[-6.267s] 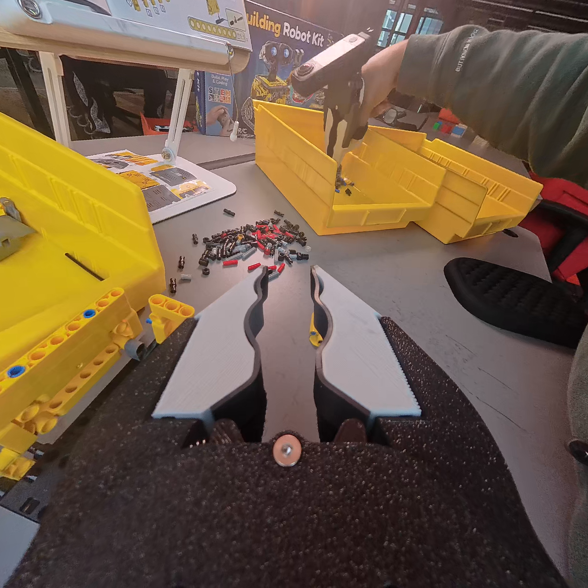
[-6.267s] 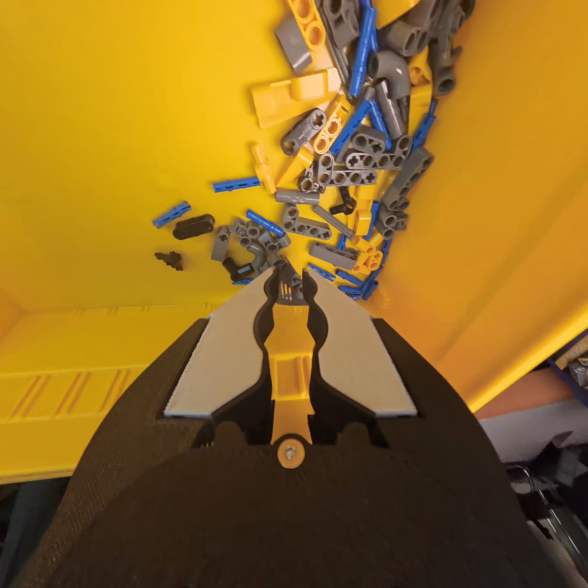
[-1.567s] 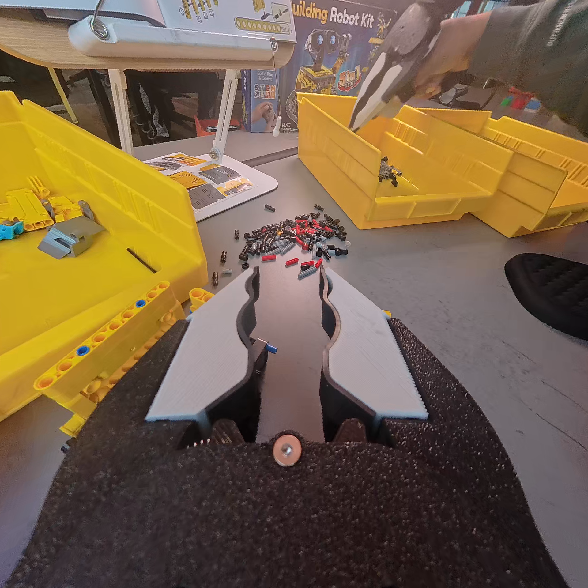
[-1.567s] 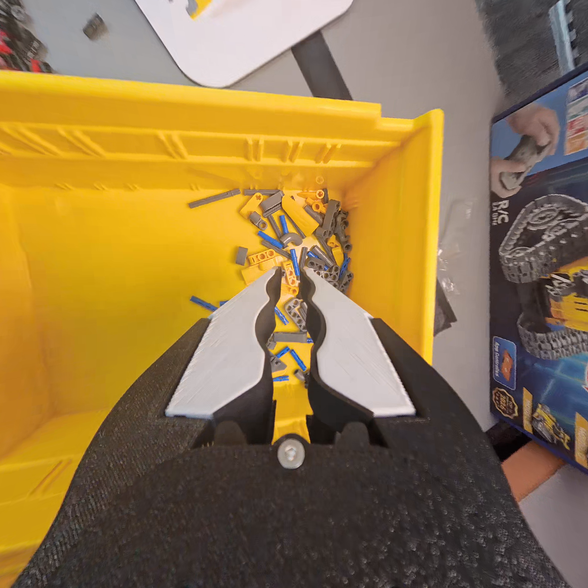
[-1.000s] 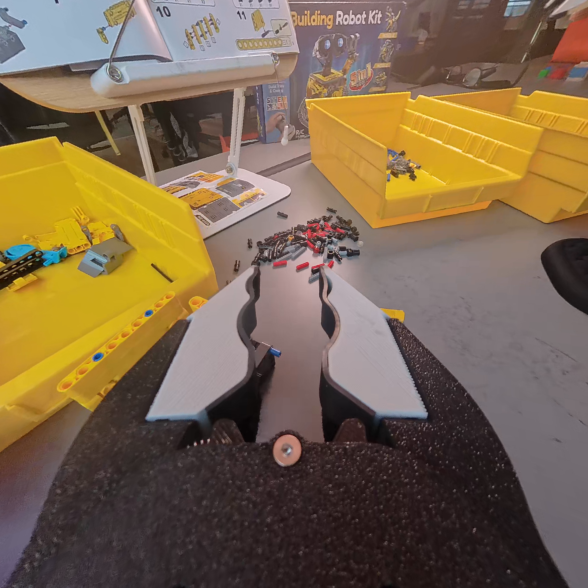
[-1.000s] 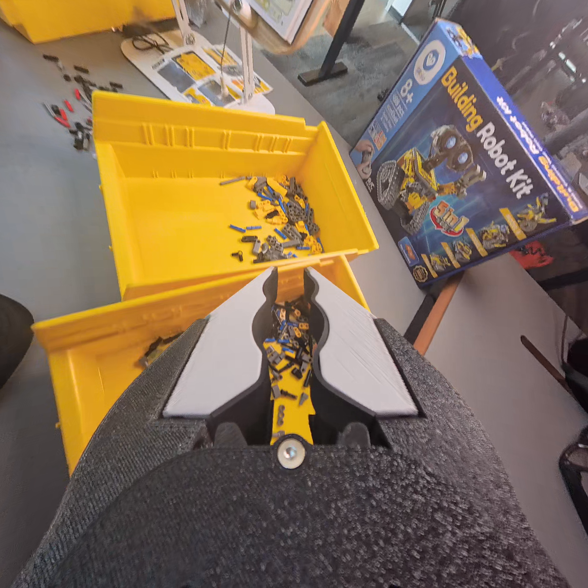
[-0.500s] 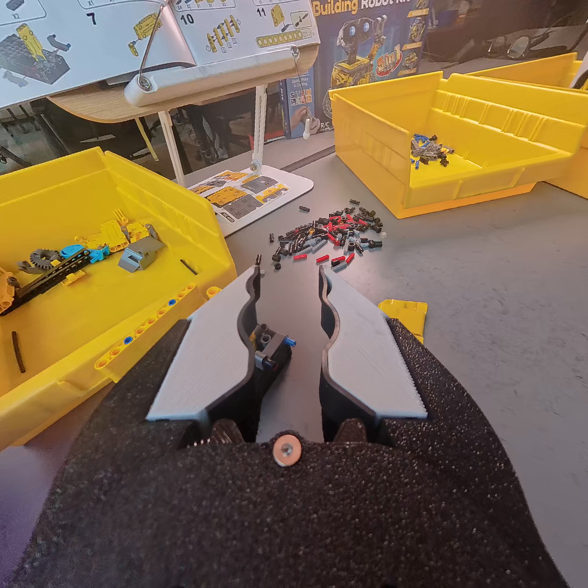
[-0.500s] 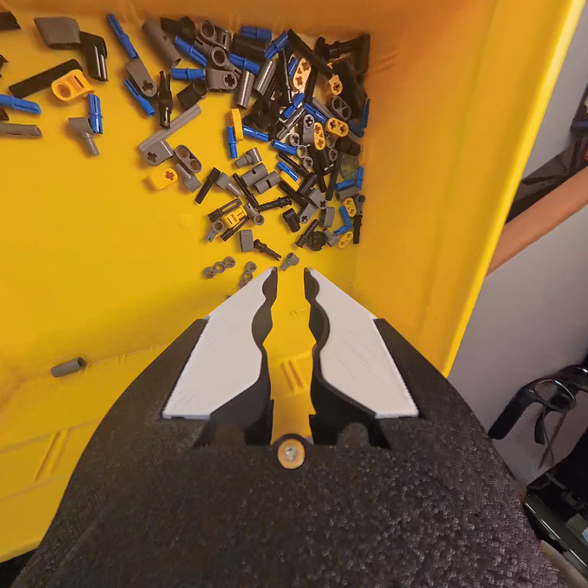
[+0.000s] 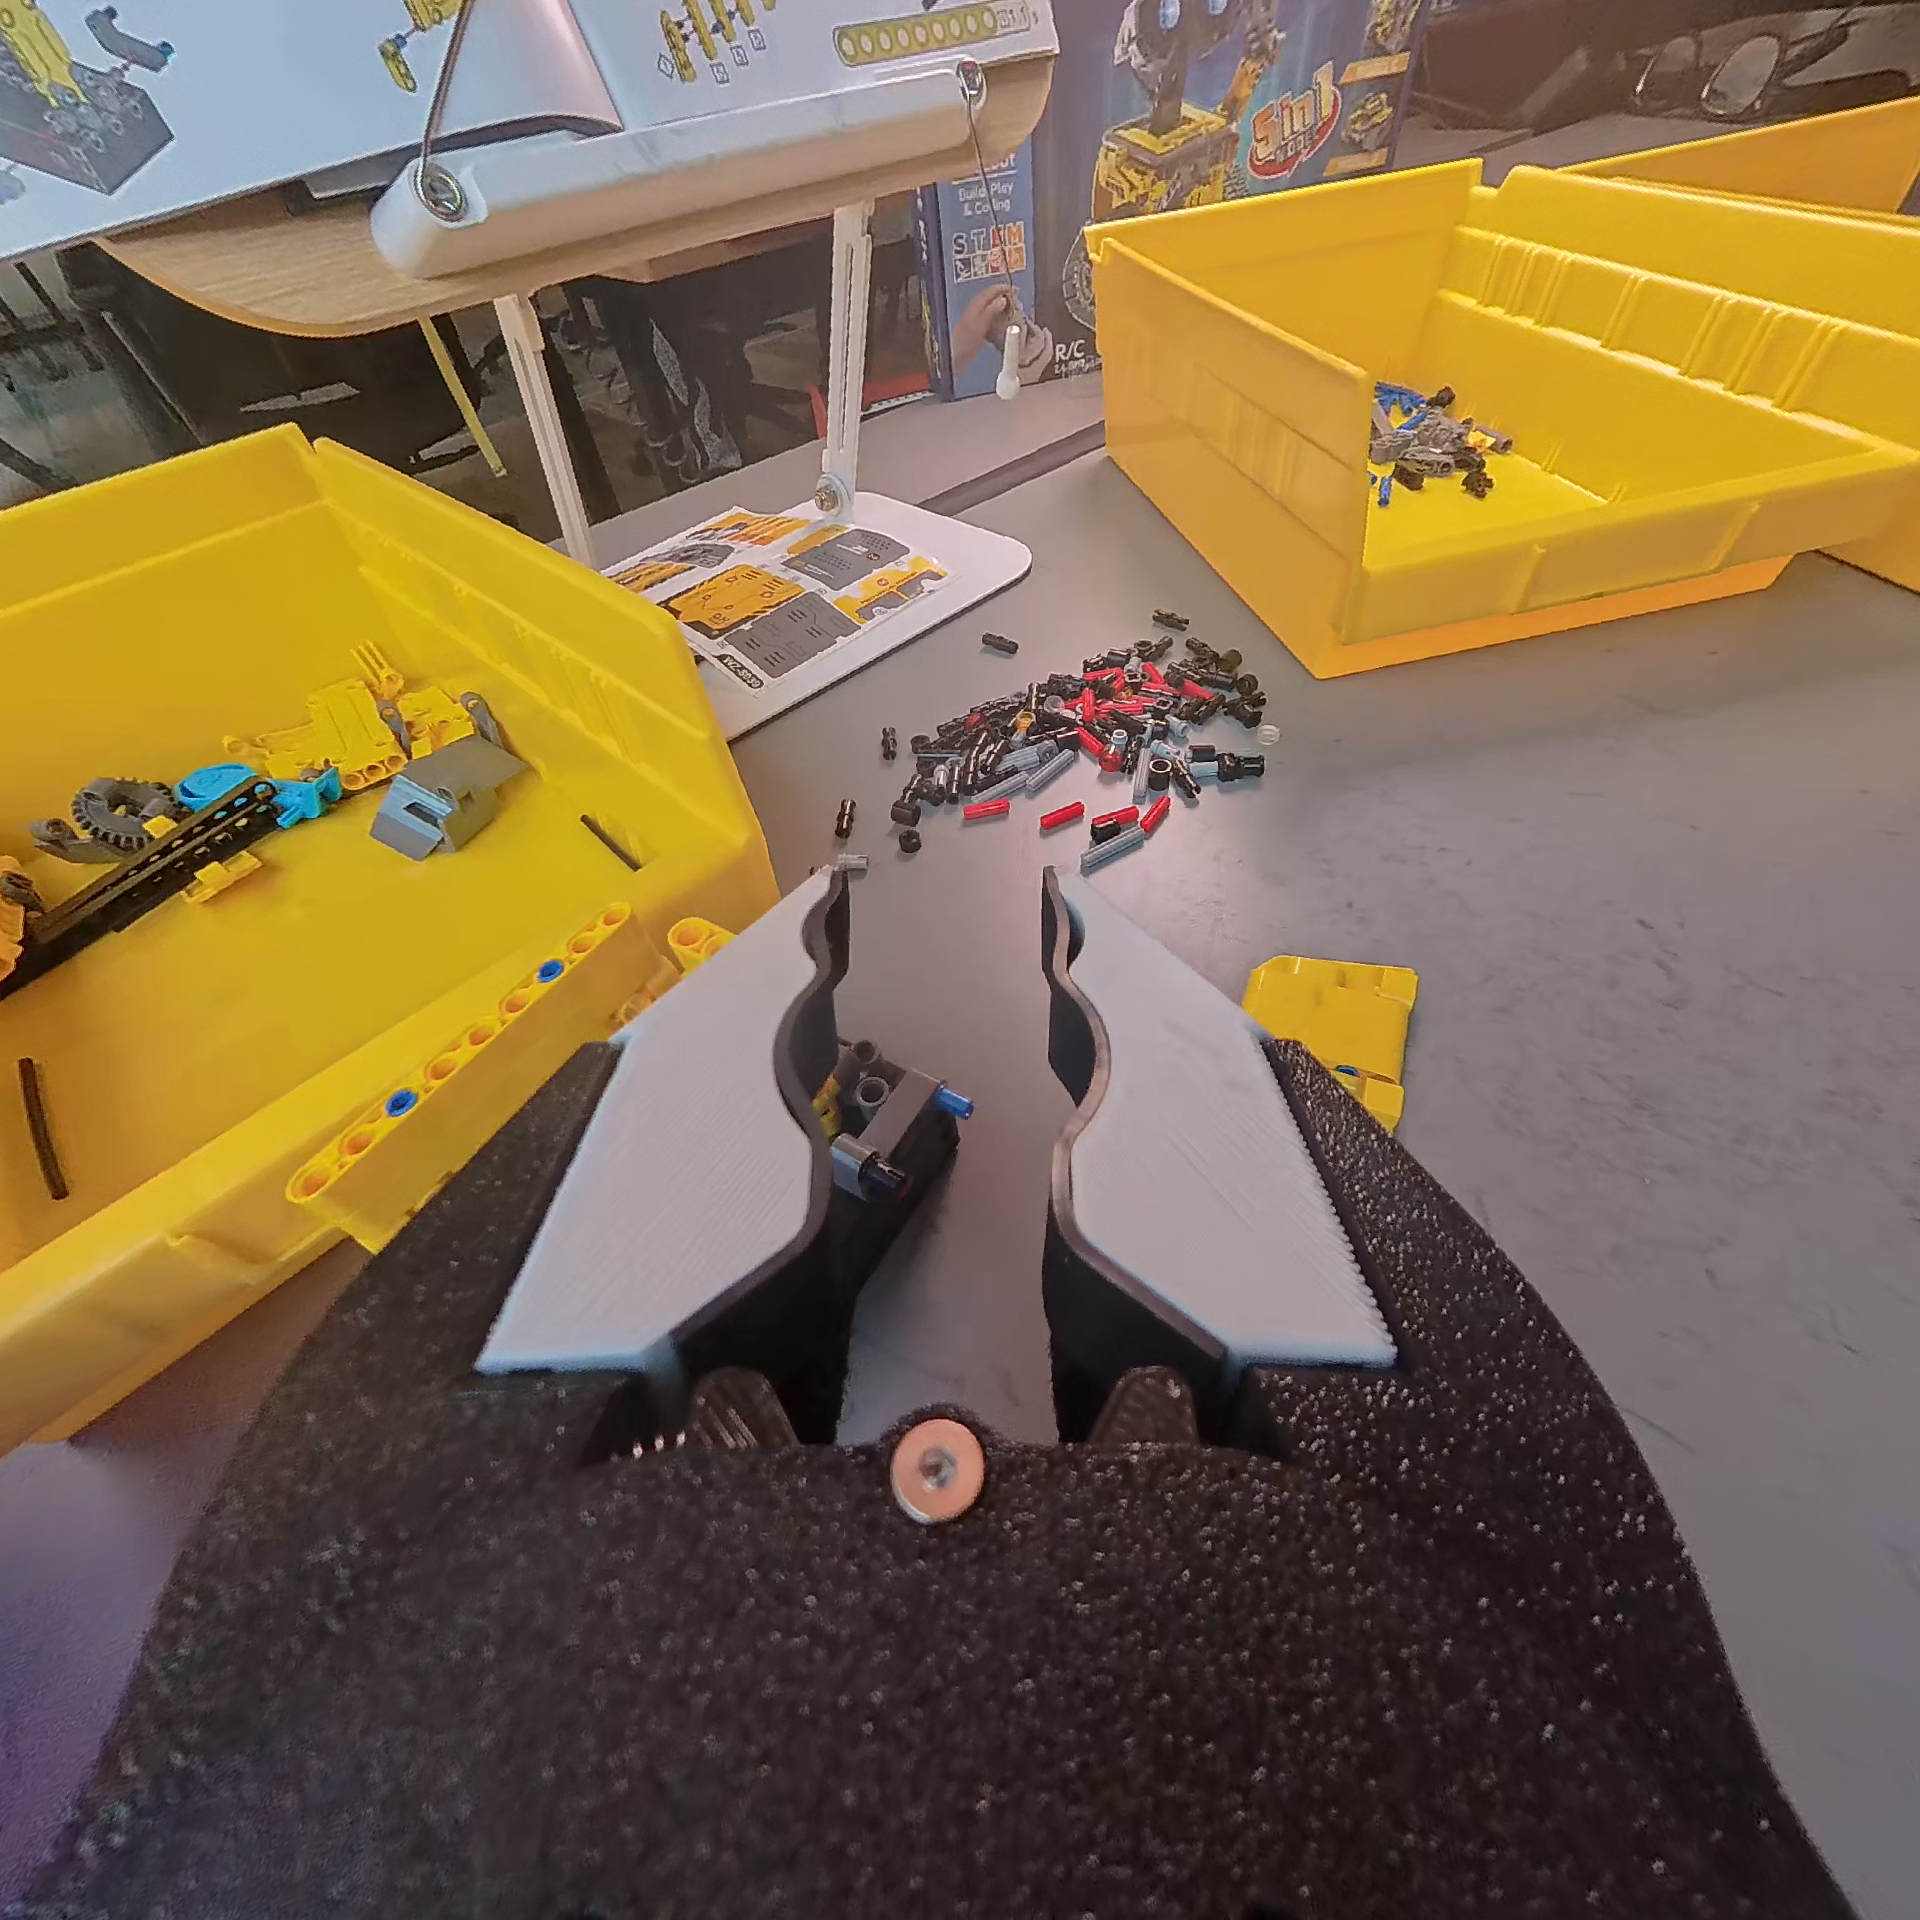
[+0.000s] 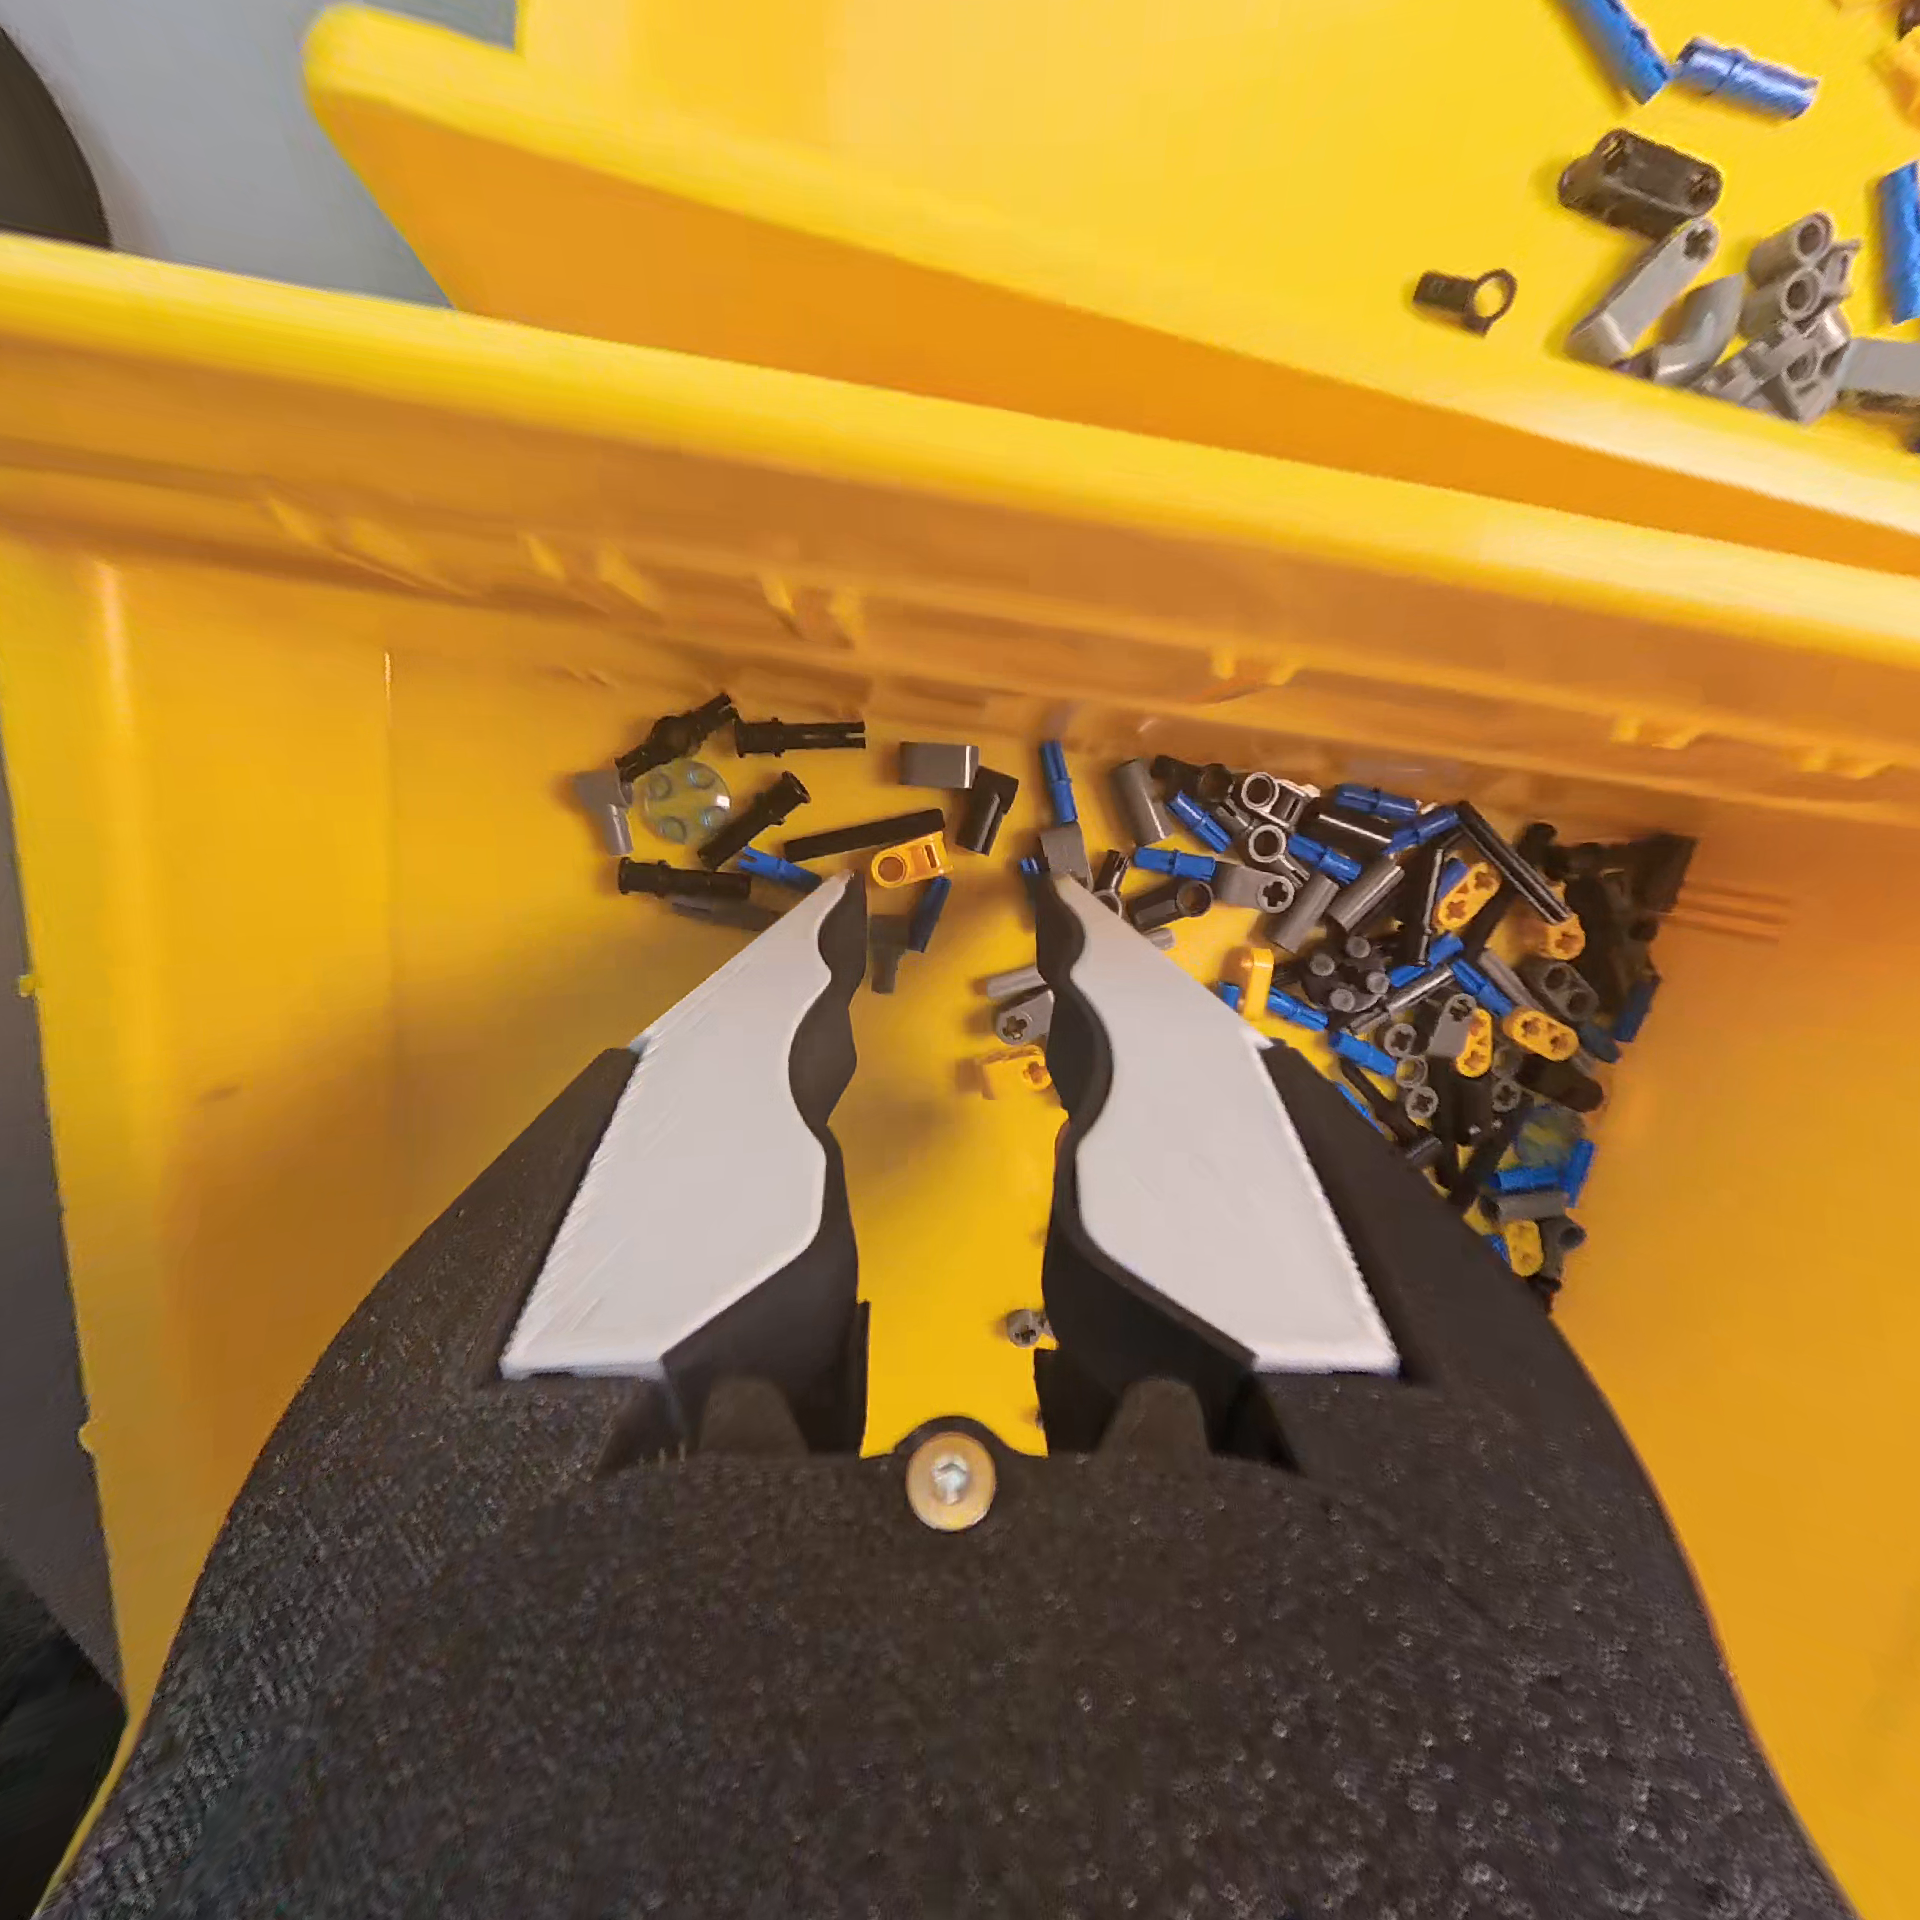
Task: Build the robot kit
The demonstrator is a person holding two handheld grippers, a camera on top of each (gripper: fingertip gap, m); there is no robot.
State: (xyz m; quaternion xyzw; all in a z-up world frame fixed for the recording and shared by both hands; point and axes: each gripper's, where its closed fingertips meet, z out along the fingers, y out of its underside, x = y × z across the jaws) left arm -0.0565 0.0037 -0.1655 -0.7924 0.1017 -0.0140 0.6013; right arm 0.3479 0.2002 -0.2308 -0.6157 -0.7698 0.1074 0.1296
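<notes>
Left gripper (image 9: 943, 883) jaws apart, empty, above grey table (image 9: 1558, 987), small grey-black assembly (image 9: 883, 1117) just under its left finger | right gripper (image 10: 948, 888) jaws apart, empty, over loose small parts (image 10: 1382, 935) in yellow bin (image 10: 260, 935)

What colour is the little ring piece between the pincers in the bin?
Yellow. The ring piece shows best in the right wrist view.

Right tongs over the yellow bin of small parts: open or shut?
Open. The right tongs show a clear gap between their tips, nothing gripped, above the yellow plastic bin floor.
</notes>
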